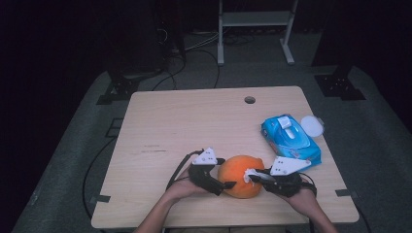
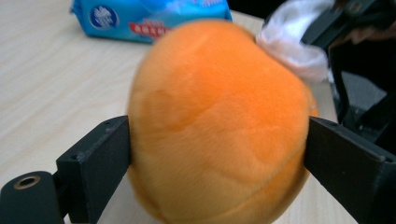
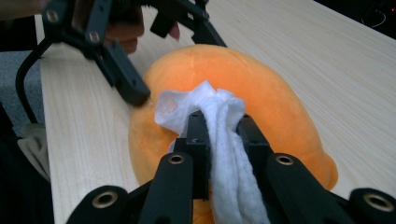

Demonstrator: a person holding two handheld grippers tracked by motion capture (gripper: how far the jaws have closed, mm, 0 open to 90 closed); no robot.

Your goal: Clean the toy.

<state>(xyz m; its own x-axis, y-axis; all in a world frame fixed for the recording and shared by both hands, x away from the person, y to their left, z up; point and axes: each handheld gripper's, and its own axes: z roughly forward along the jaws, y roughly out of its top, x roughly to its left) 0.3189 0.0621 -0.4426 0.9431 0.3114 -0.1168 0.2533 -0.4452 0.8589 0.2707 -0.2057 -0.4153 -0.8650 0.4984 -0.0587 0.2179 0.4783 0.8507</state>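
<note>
High view first: orange plush toy clamped left, wiped right

High view. Wooden table with the orange plush toy near its front edge, between the two hands. Left gripper comes in from the toy's left side; one jaw lies along the front of the toy, the other sits behind it. Right gripper meets the toy from the right with a white wipe at its tip, the wipe touching the toy's upper right surface. Blue wipes pack lies behind and to the right of the toy, apart from it. A round white lid lies just beside the pack's far corner.

Left gripper view. Left gripper stands wide, both black jaws pressed against the flanks of the plush toy, which fills the gap between them. Toy rests on the table. The white wipe shows at the toy's upper right, with the blue pack behind at the top edge.

Right gripper view. Right gripper is nearly closed, jaws pinching the bunched wipe; a strand of it trails back between the jaws. The bunched end presses on top of the plush toy. One jaw of the left gripper touches the toy's far left side.
</note>
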